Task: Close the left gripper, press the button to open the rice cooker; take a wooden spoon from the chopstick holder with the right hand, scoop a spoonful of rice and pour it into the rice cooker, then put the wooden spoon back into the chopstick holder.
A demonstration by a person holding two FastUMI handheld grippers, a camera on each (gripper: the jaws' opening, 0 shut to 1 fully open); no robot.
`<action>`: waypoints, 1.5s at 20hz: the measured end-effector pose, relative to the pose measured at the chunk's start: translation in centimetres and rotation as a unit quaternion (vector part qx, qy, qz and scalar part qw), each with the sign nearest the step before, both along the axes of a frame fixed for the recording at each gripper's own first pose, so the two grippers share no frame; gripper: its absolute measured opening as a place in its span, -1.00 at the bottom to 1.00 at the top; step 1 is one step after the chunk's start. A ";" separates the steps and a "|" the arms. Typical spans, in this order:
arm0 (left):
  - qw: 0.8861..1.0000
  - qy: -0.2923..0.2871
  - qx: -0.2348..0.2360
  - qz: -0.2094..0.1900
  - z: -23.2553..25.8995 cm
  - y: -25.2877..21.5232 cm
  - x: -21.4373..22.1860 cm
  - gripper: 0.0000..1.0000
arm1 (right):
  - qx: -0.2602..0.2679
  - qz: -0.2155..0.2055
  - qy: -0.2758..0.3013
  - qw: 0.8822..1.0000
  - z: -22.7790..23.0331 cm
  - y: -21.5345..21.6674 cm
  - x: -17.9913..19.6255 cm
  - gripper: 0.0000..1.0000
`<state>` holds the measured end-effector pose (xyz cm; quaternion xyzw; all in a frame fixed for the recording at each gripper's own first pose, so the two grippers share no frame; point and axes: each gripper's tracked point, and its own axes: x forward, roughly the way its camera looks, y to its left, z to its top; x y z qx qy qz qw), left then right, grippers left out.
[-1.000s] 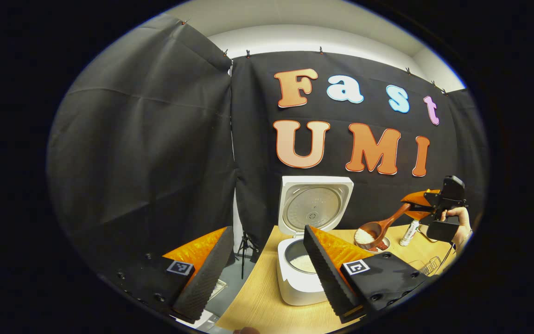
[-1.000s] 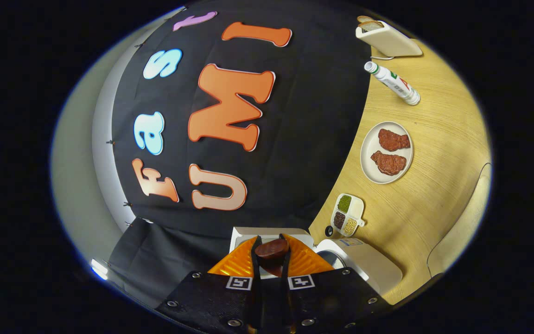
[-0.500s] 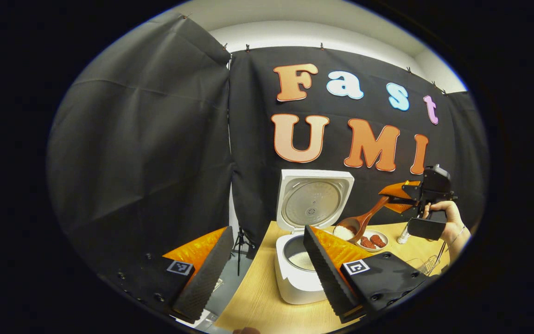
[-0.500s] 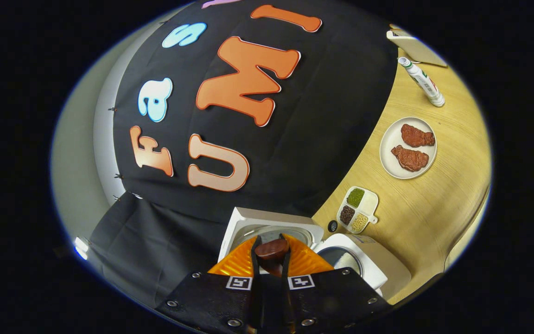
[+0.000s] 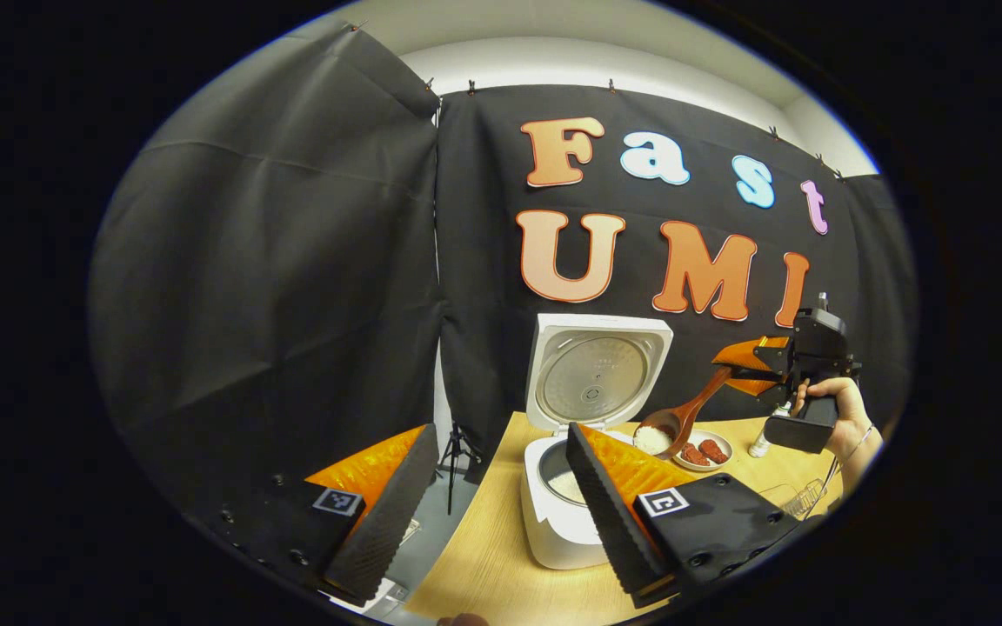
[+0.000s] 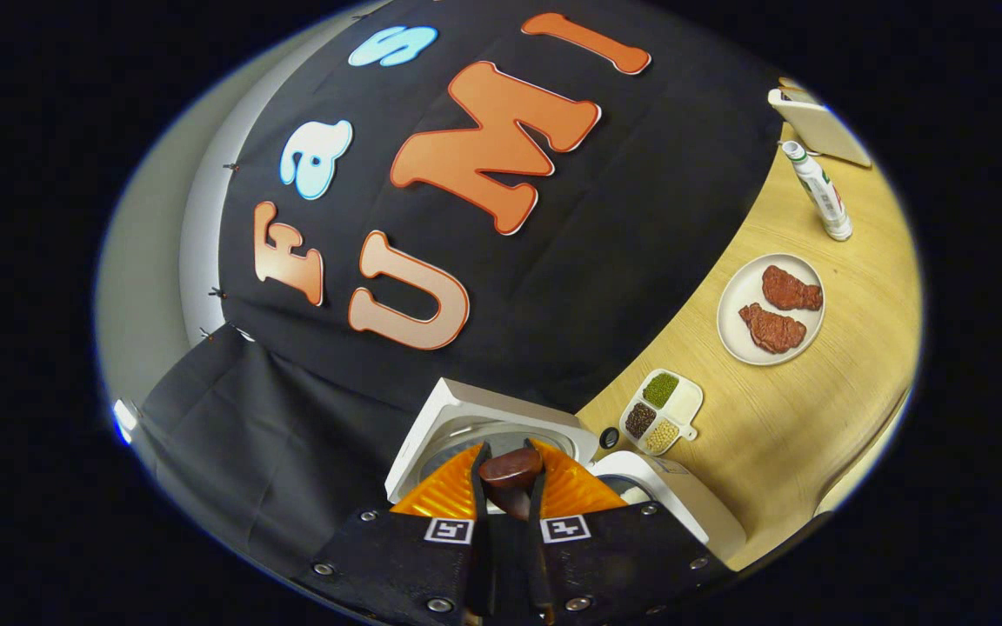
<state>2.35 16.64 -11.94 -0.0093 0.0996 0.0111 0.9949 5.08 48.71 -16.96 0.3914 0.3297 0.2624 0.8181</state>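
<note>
Now we carry the spoon, its bowl heaped with rice, at right of centre in the left gripper view, just short of the open cooker at lower centre. Our right gripper is clamped on the handle end, seen at bottom centre of its own view; the left gripper hangs with fingers wide apart, holding nothing. To pour well, we should keep the bowl level until it sits over the pot, then roll the wrist slowly. Beyond lie a plate and bottle.
</note>
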 end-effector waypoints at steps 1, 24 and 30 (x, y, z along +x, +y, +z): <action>1.000 0.001 -0.001 0.000 0.0 0.0 0.0 0.97 | -0.006 0.003 -0.008 1.000 0.1 0.2 -0.1 -0.72; 1.000 0.013 0.001 0.017 -1.2 0.8 -0.3 0.97 | -0.188 0.152 -0.271 0.932 4.1 8.1 -5.1 -0.72; 1.000 0.018 0.004 0.023 -1.7 1.4 -0.9 1.00 | -0.198 0.187 -0.303 0.913 3.9 9.5 -6.9 -0.73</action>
